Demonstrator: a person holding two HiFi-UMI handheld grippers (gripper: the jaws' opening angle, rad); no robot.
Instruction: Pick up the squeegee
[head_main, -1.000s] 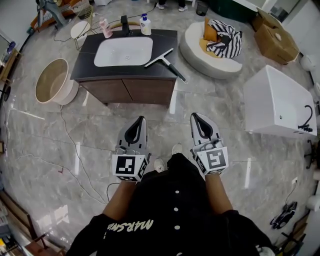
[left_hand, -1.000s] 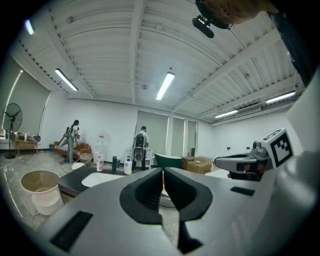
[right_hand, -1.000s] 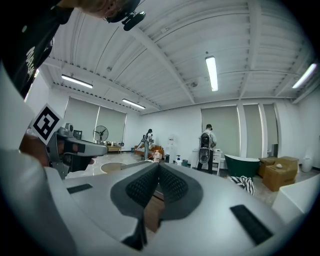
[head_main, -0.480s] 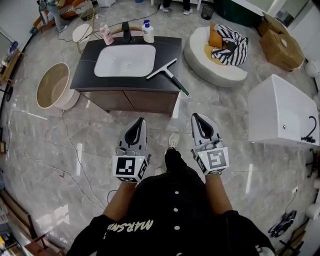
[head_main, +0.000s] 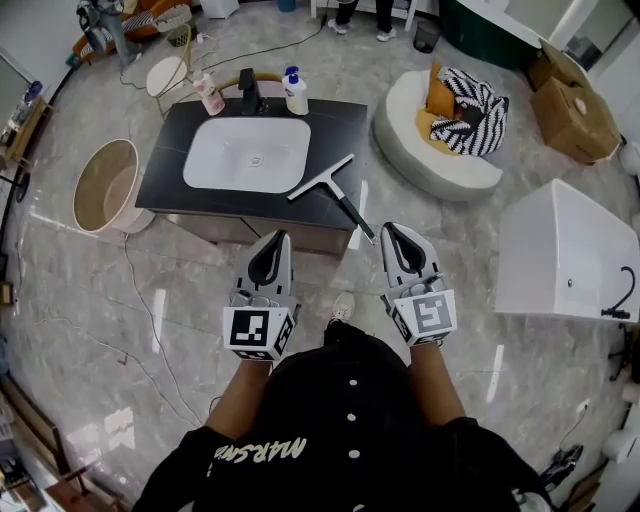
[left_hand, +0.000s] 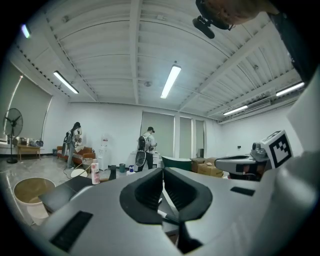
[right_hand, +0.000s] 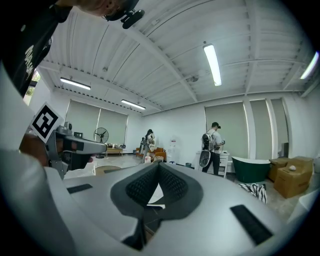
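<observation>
**Holding short of the vanity: both grippers shut, squeegee untouched**

Left gripper: jaws pressed together, nothing btwn them. Right gripper: same story, pads tip to tip, empty. Both are held out level, side by side, in front of the wearer's dark shirt, tips aimed at the vanity.

Squeegee lies flat on the black vanity counter, right-hand part, just right of the white sink. Blade end sits nearest the basin. The dark handle runs diagonally to the front right corner and its end pokes out past the counter edge. In the head view that handle end sits just beside the right gripper's tip, no contact showing. A thin pale strip glimpsed past the left gripper's closed tips could be the squeegee, too cramped to call.

Back of counter: black faucet, white pump bottle w/ blue top to its right, pink bottle to its left. Beige tub stands on the marble floor left of the vanity. Right side: round white seat w/ striped cloth on it, a white box nearer, a cardboard box well beyond. A bystander w/ a backpack stands in the bkgd.
</observation>
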